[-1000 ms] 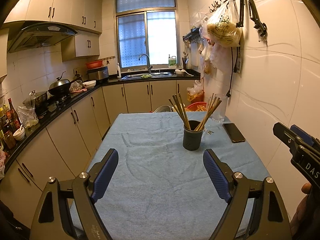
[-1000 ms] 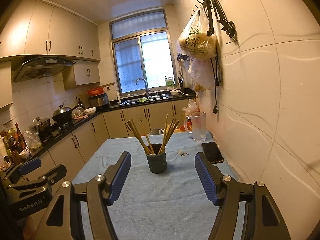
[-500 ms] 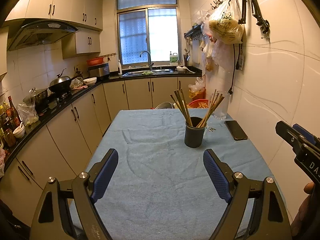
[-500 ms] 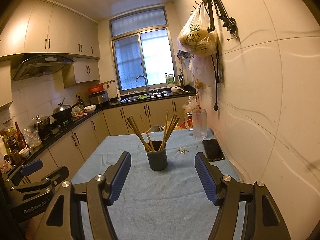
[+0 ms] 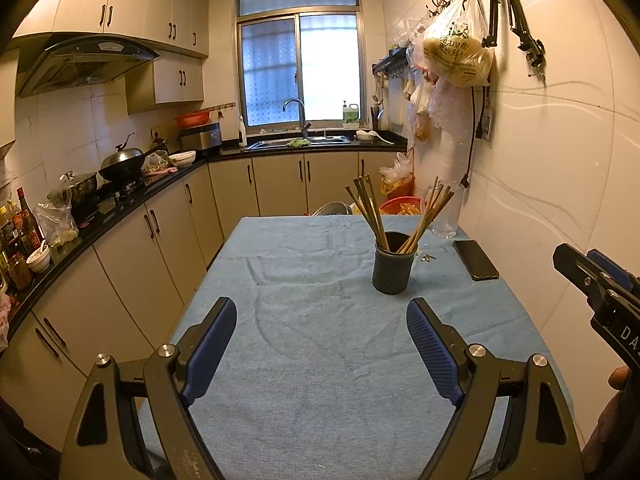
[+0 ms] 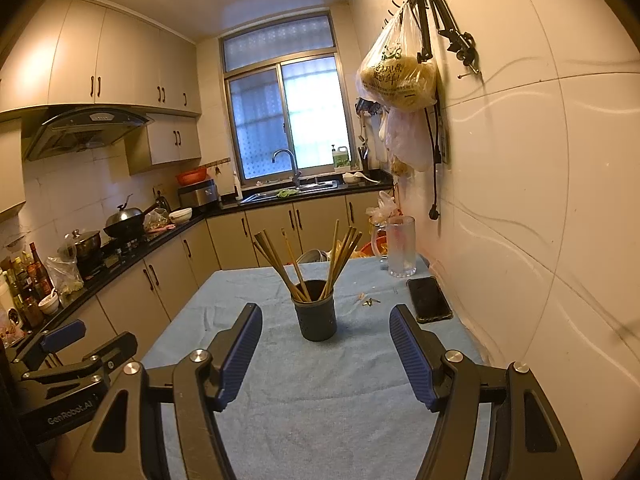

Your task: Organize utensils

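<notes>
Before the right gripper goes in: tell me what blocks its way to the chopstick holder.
Nothing visible does. Only bare blue cloth lies between the open right gripper and the chopstick holder; the phone lies off by the wall.

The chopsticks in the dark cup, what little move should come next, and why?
Probably ease the right tool forward toward the chopsticks. Both tools are open and empty, the left tool too, and the cup stands straight ahead of the right one, untouched on the blue cloth.

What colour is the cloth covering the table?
Light blue cloth, plain with no pattern; the left wrist view shows it best.
</notes>
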`<state>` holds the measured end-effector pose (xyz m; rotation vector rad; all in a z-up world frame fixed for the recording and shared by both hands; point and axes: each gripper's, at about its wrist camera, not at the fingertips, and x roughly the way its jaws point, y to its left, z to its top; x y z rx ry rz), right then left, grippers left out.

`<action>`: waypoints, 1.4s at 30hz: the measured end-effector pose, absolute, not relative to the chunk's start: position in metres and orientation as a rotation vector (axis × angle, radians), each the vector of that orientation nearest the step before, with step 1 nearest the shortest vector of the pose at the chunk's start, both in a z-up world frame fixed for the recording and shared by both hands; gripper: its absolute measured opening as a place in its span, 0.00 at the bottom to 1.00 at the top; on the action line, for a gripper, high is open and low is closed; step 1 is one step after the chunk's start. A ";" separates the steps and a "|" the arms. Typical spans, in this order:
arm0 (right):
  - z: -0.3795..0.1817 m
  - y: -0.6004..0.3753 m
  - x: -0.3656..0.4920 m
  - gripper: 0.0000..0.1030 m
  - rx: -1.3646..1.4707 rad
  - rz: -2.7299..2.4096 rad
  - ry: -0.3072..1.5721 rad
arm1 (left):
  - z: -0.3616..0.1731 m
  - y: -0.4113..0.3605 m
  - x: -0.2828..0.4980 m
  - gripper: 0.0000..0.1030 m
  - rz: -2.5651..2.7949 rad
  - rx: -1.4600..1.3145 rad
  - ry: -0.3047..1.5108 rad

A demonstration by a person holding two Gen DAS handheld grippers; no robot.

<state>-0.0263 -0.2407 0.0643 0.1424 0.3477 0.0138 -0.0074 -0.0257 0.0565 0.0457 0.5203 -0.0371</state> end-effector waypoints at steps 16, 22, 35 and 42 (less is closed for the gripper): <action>0.057 -0.239 -0.017 0.68 0.141 0.017 0.372 | 0.050 -0.024 -0.001 0.85 -0.024 0.051 0.545; 0.056 -0.238 -0.016 0.68 0.135 0.022 0.365 | 0.051 -0.024 -0.001 0.85 -0.020 0.056 0.534; 0.047 -0.233 -0.007 0.68 0.132 0.025 0.383 | 0.043 -0.025 0.008 0.85 -0.025 0.062 0.541; 0.037 -0.232 0.014 0.68 0.130 0.032 0.416 | 0.033 -0.024 0.023 0.85 -0.020 0.071 0.549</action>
